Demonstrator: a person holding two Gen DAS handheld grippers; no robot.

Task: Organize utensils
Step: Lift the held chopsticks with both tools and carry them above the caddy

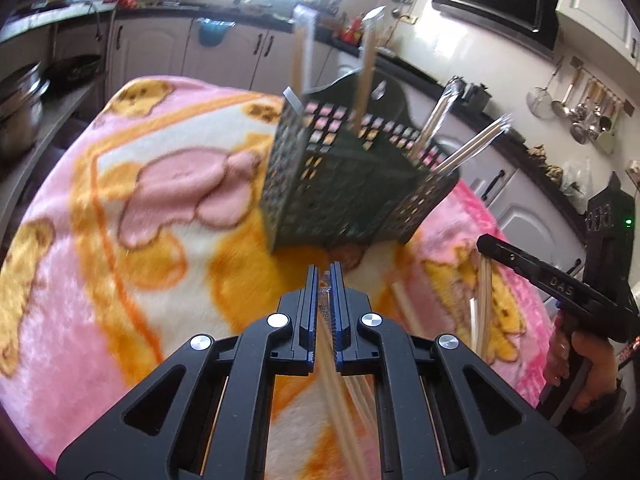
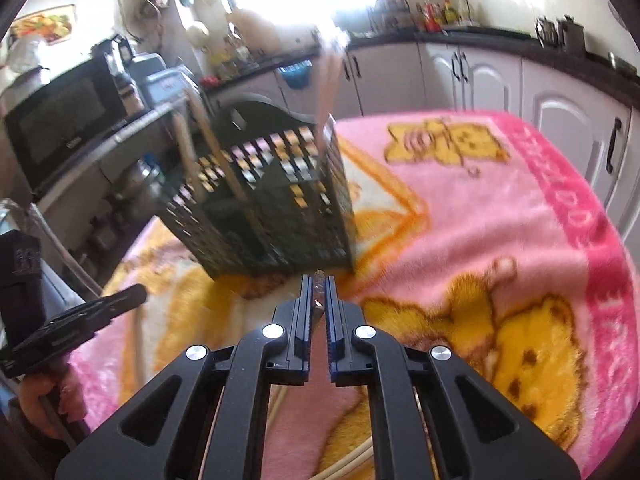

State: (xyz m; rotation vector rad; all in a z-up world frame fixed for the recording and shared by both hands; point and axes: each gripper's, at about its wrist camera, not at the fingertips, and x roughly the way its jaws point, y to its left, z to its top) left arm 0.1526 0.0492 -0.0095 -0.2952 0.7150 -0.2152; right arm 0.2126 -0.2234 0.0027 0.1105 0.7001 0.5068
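A wrapped chopstick pair [image 1: 326,344] is clamped by the left gripper [image 1: 325,276] — likewise another pair [image 2: 319,292] by the right gripper [image 2: 318,286]; ahead of both, the black perforated basket [image 1: 340,184] is seen.

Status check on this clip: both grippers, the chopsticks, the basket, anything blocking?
Left gripper shut on wrapped chopsticks. Right gripper shut on another wrapped pair. Green basket ahead on blanket, several pairs already standing inside. Path looks clear.

We see a dark perforated caddy [image 1: 348,184] at twelve o'clock, upright on the blanket, wrapped chopsticks [image 1: 366,80] standing inside.
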